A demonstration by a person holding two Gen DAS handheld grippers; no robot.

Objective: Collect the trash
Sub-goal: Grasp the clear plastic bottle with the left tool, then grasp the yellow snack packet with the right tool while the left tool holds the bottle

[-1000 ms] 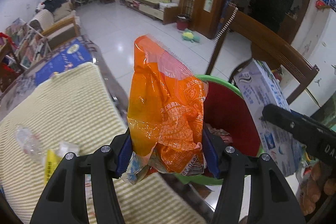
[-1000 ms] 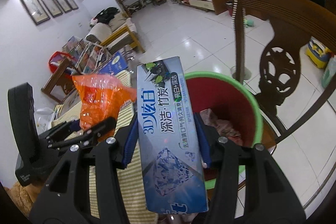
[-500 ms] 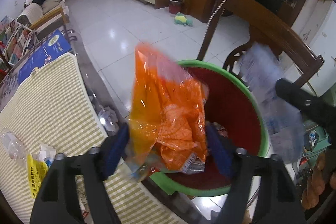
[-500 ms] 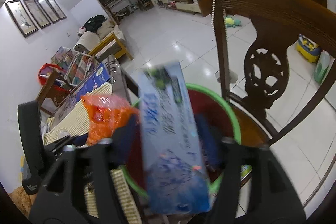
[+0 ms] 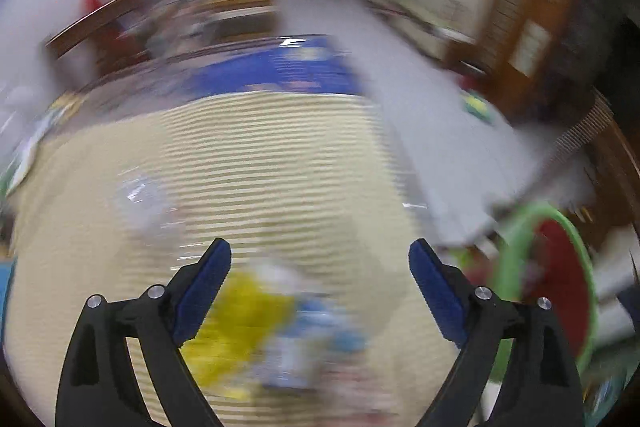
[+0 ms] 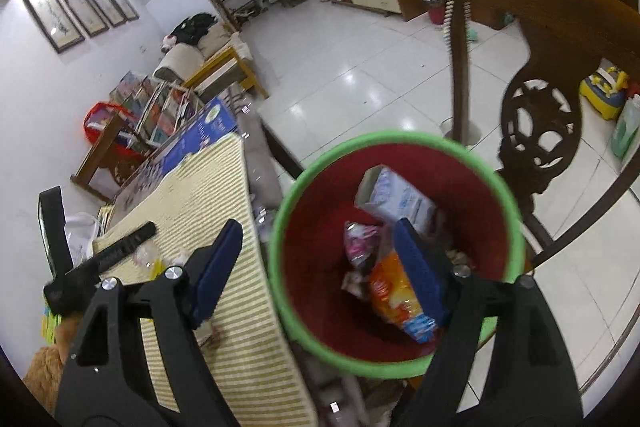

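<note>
Both grippers empty, jaws spread; trash lay in the bin and on the mat.

Right gripper (image 6: 318,247): jaws wide apart, nothing between them, held above the bin (image 6: 516,227), green-rimmed and red inside, standing just beside the table edge. Bin contents: orange bag (image 6: 390,291) low at the near side; white-and-blue box (image 6: 398,197) tilted against the far wall; pink wrapper (image 6: 360,241) between them. Left gripper (image 5: 320,255): jaws wide apart, nothing held, over the striped mat (image 5: 280,163); view heavily blurred. Under it, on the mat: yellow wrapper (image 5: 236,323) and a blue-and-white item (image 5: 312,339), kind not legible; a clear crumpled piece (image 5: 140,195) lay farther out. Blue box (image 5: 280,69) sat at the mat's far end. Wooden chair (image 6: 540,39) stood behind the bin.
</note>
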